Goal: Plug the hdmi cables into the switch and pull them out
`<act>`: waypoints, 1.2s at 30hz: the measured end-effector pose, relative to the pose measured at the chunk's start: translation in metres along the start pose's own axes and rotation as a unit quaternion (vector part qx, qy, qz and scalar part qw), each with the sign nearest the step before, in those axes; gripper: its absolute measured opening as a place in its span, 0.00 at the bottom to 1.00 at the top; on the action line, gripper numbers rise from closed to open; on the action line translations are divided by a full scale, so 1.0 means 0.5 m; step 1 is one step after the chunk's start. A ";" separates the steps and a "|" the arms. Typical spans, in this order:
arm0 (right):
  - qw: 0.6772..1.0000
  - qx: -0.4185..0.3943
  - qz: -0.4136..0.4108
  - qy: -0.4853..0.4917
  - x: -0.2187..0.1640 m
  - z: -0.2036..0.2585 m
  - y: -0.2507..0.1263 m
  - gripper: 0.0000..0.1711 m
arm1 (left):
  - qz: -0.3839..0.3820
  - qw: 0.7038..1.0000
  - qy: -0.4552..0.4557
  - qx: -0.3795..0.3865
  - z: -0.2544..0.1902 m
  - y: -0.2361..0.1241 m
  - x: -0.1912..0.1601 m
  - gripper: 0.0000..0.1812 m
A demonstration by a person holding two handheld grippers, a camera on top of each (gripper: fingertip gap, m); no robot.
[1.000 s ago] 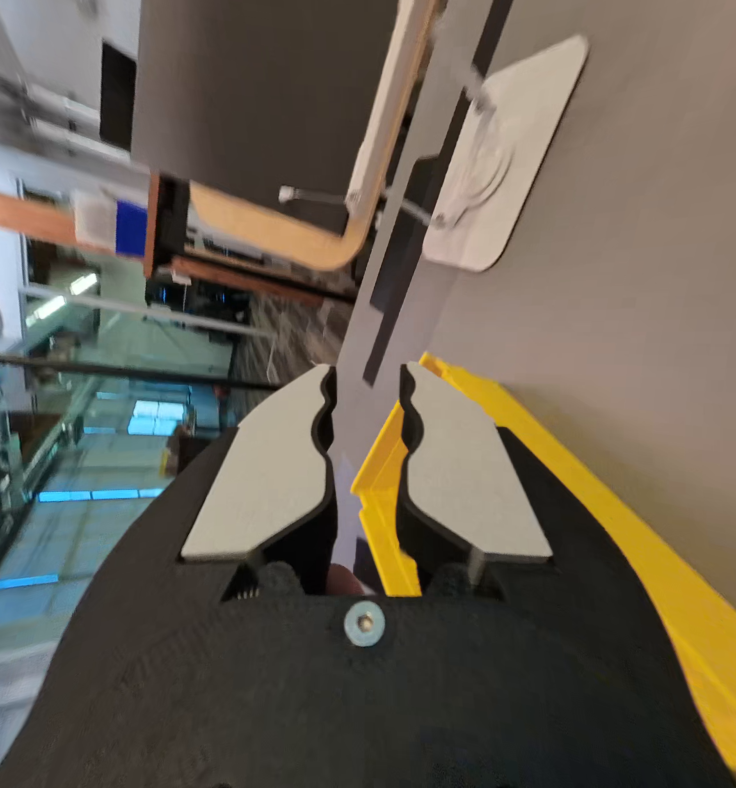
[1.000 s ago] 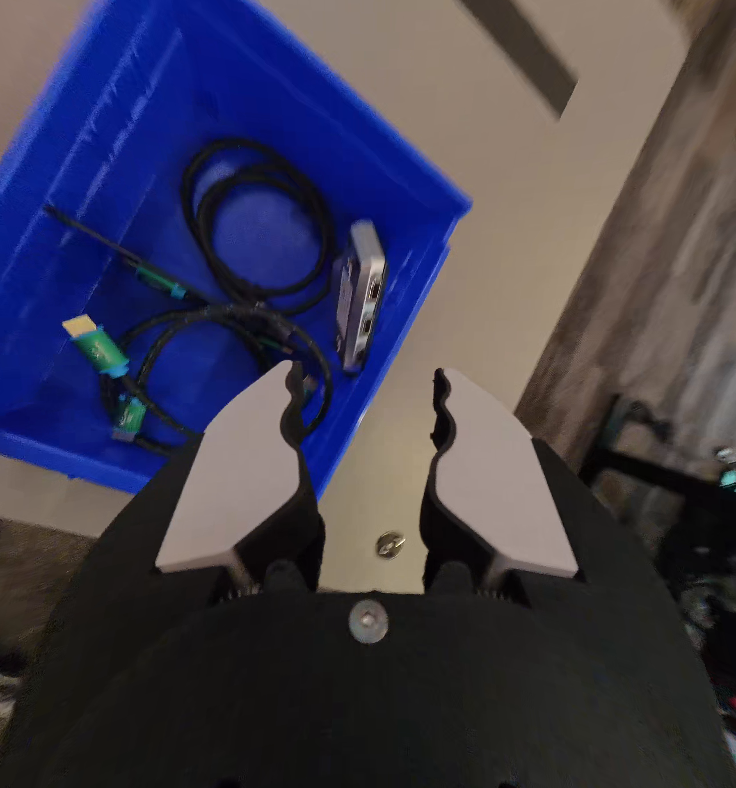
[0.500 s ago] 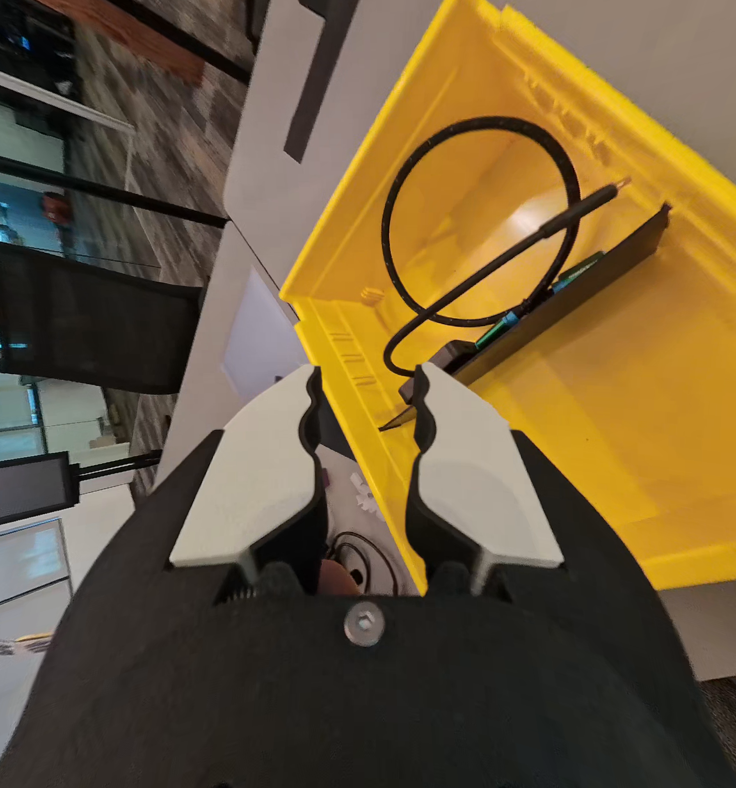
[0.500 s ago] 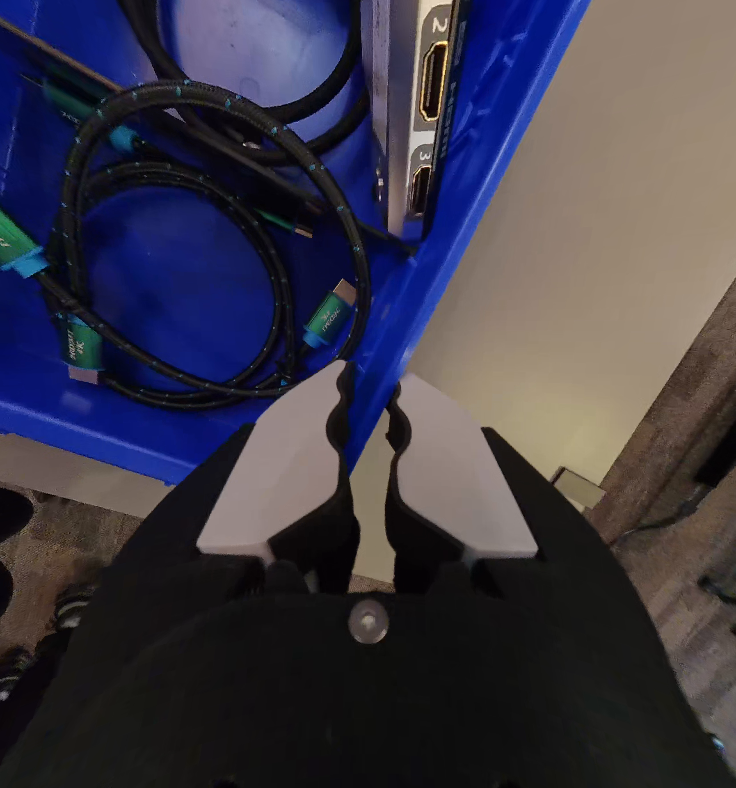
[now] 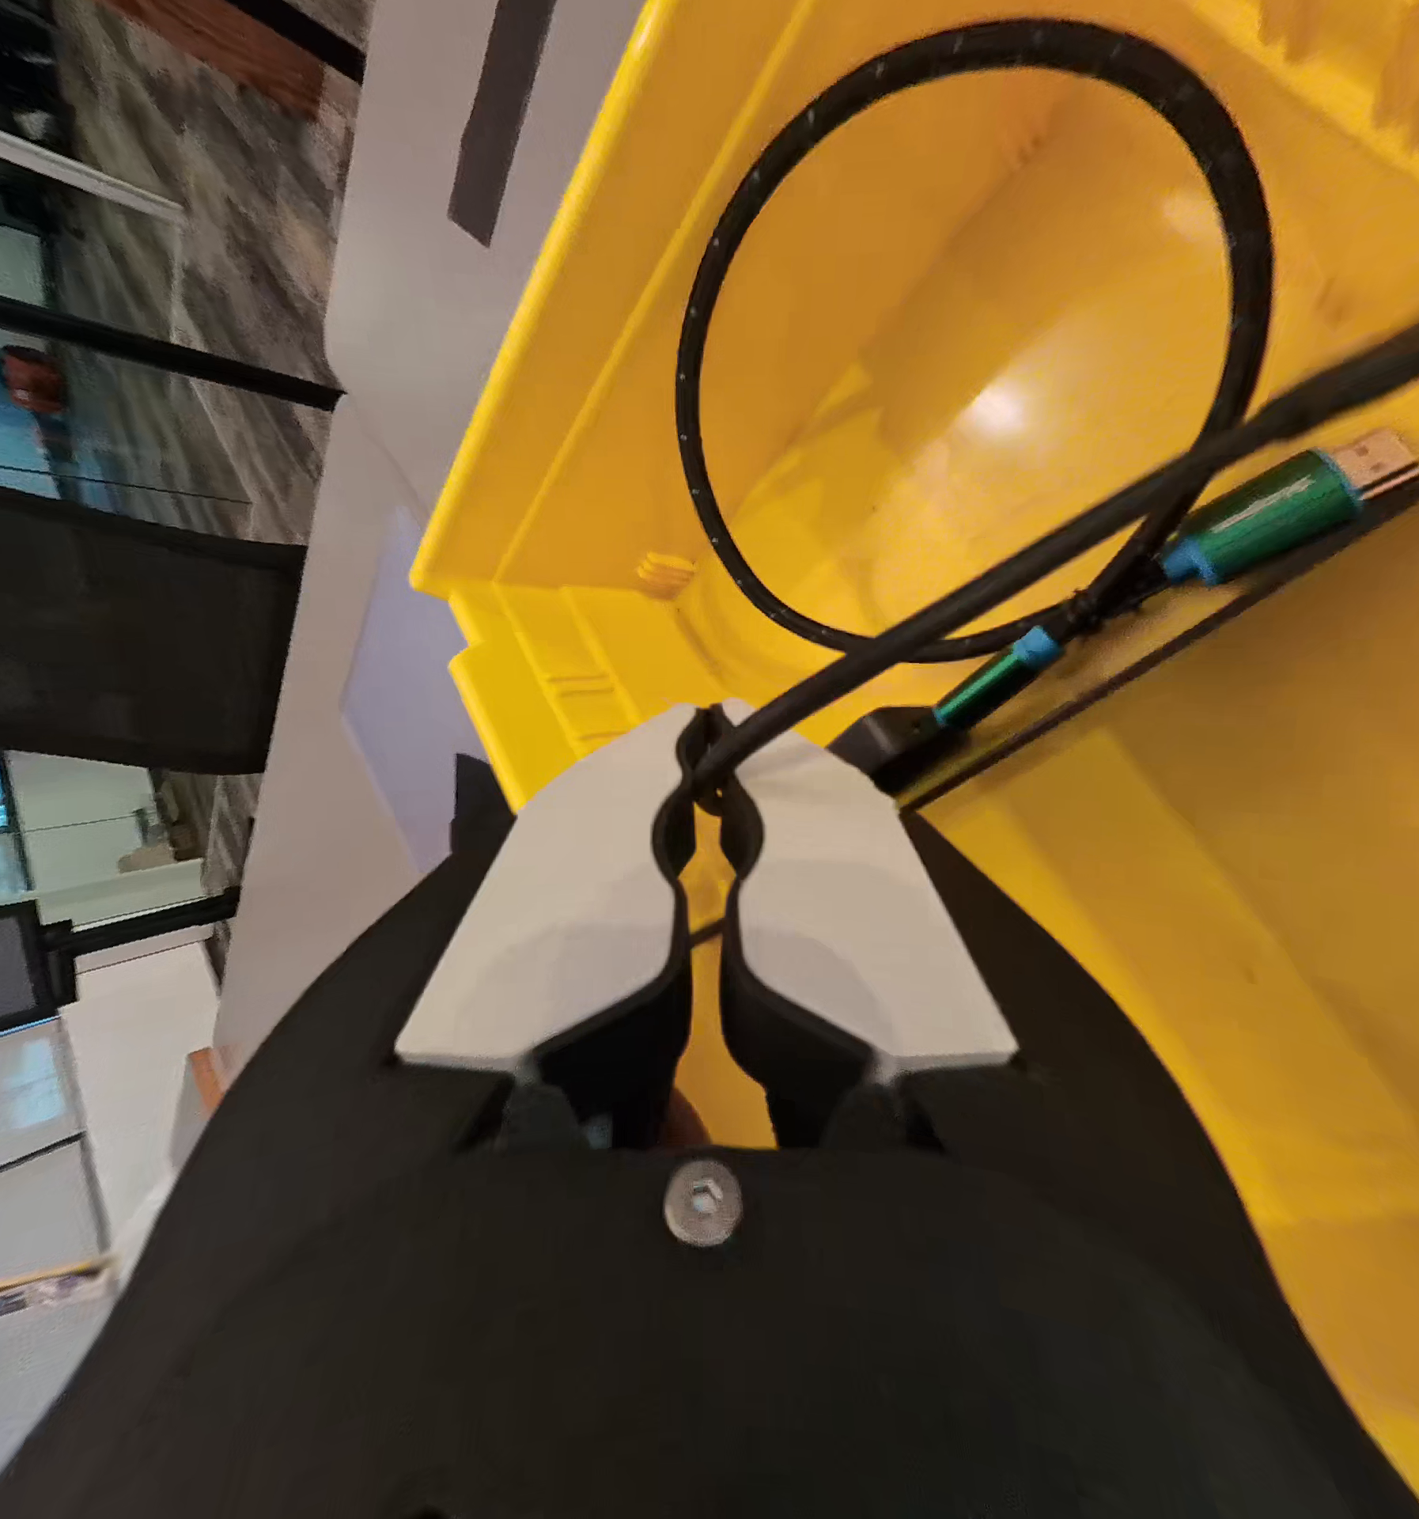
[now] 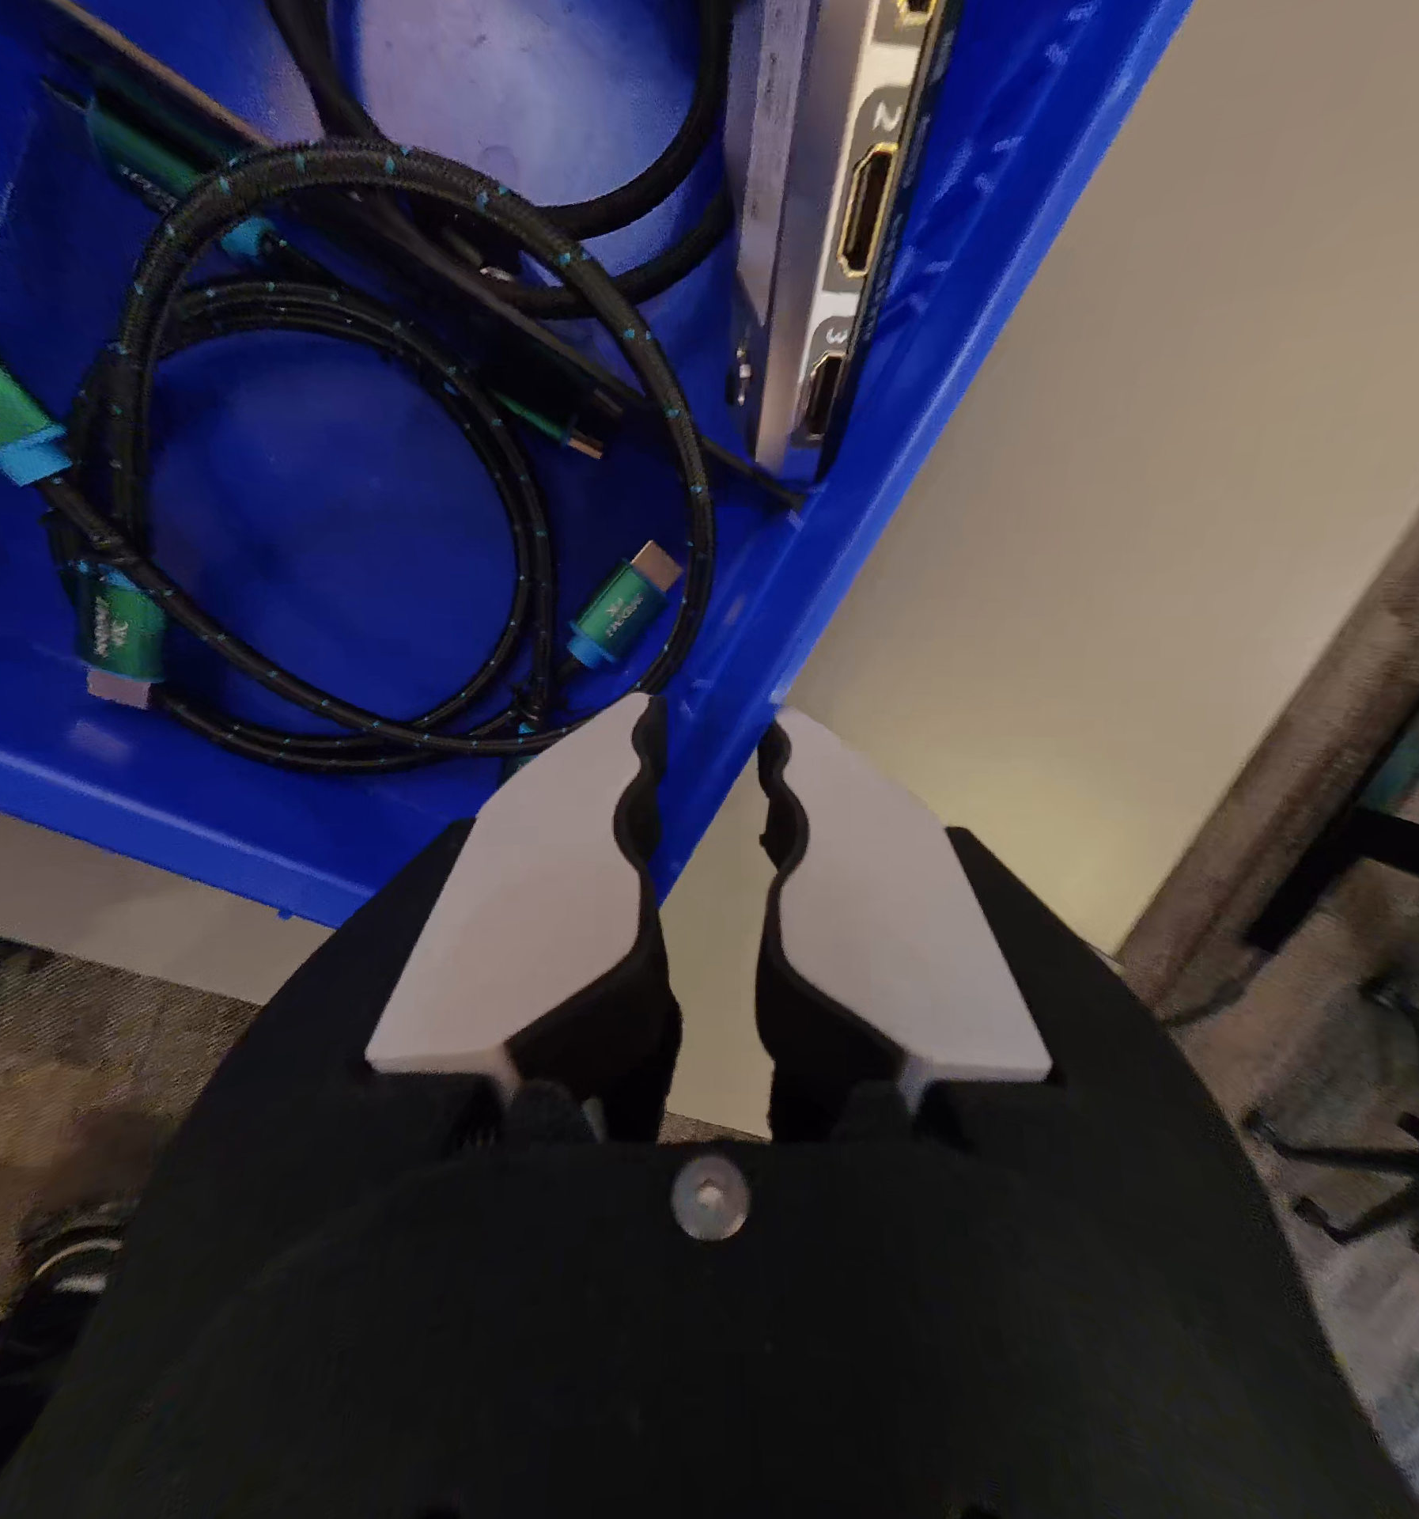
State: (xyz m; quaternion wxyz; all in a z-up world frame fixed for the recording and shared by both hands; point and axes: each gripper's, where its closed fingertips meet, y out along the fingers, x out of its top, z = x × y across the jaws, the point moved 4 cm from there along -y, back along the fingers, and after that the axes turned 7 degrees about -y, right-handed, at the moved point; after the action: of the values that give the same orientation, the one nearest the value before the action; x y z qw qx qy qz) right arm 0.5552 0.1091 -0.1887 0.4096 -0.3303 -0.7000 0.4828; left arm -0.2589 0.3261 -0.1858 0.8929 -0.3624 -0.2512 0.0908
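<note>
In the left wrist view a yellow bin (image 5: 575,345) holds a looped black braided HDMI cable (image 5: 690,394) with green plugs (image 5: 1265,518). My left gripper (image 5: 710,740) is shut on a thinner black cable (image 5: 936,608) that runs up and to the right from its tips. In the right wrist view a blue bin (image 6: 977,345) holds several braided HDMI cables (image 6: 673,460) with green plugs (image 6: 620,612). A silver switch (image 6: 780,247) stands on edge against the bin's wall, ports showing. My right gripper (image 6: 710,719) is narrowly open, with the bin's wall showing between its fingers.
A black divider strip (image 5: 1183,649) crosses the yellow bin, with a small black box (image 5: 895,740) at its near end. Both bins sit on a pale table (image 6: 1101,493). Grey carpet (image 6: 1306,781) and chair legs lie beyond the table's edge on the right. Tip to tip, the grippers are about 85 cm apart.
My left gripper swung down from the wall into the yellow bin and closed on the black cable. My right gripper came down to the blue bin's wall and its jaws narrowed.
</note>
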 end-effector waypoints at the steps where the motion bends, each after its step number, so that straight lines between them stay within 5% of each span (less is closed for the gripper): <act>1: 1.000 -0.021 0.002 -0.001 0.003 -0.001 -0.008 0.12 | -0.006 1.000 -0.007 -0.003 -0.001 0.001 0.002 0.00; 12: 0.971 -0.181 -0.142 -0.068 0.161 0.089 -0.242 0.10 | -0.133 0.985 -0.091 0.068 0.081 -0.102 0.068 0.00; 17: 0.952 -0.120 -0.240 -0.148 0.260 0.244 -0.302 0.12 | -0.190 0.971 -0.123 0.076 0.093 -0.164 0.123 0.00; 24: 0.925 0.007 -0.292 -0.242 0.354 0.456 -0.280 0.17 | -0.263 0.952 -0.138 0.074 0.072 -0.260 0.215 0.00; 36: 0.862 0.187 -0.394 -0.257 0.433 0.694 -0.256 0.27 | -0.370 0.920 -0.120 0.035 -0.065 -0.390 0.388 0.00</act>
State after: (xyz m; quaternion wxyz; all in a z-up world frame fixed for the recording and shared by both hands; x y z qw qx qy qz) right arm 0.1405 0.1140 -0.0811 0.4251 0.1921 -0.7491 0.4704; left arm -0.0797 0.2329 0.0037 0.8380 -0.1984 -0.4695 -0.1947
